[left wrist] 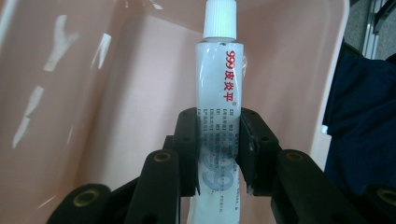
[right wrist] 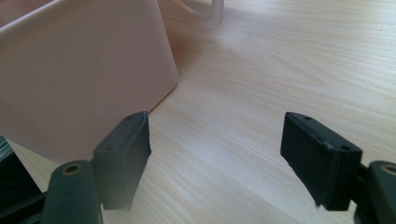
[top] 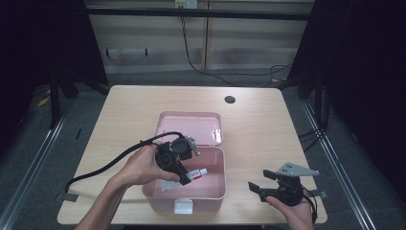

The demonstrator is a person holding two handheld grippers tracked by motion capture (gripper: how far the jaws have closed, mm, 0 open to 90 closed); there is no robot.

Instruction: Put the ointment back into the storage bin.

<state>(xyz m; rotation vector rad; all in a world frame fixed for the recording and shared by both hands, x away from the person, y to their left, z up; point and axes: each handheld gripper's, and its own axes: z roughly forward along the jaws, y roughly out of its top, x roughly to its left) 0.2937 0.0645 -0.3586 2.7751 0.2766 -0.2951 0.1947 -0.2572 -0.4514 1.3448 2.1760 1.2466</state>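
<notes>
Two handheld grippers at work over a light wooden bench (top: 129,110). L gripper (top: 184,179) reaches down into an open pink box (top: 218,158) near the bench's front edge, its fingers (left wrist: 187,149) clenched on a white ointment tube (left wrist: 218,93). Seen from the left gripper view, the tube runs lengthwise between the two black pads, gripped around its lower half, w/ a ribbed white cap (left wrist: 219,18) pointing away from the gripper and red characters printed down its side. Pink inner walls of the box lie behind and beside it. From the high view, the tube (top: 197,173) sits inside the box, toward its middle, cap end aimed at the box's right wall; whether it rests on the box floor or hangs just above can't be told. Box lid (top: 189,125) stands thrown back behind the box, on the far side. A white latch (top: 183,207) shows on the box's front face.

R gripper (top: 256,187) hovers low over the bench to the right of the box, near the front edge, apart from the box. Its fingers (right wrist: 123,149) are spread wide w/ nothing between them but bare wood, per the right gripper view; the box's pink outer wall (right wrist: 84,79) shows just beyond the left-hand pad there. A dark round hole (top: 230,99) marks the bench's far right area.
</notes>
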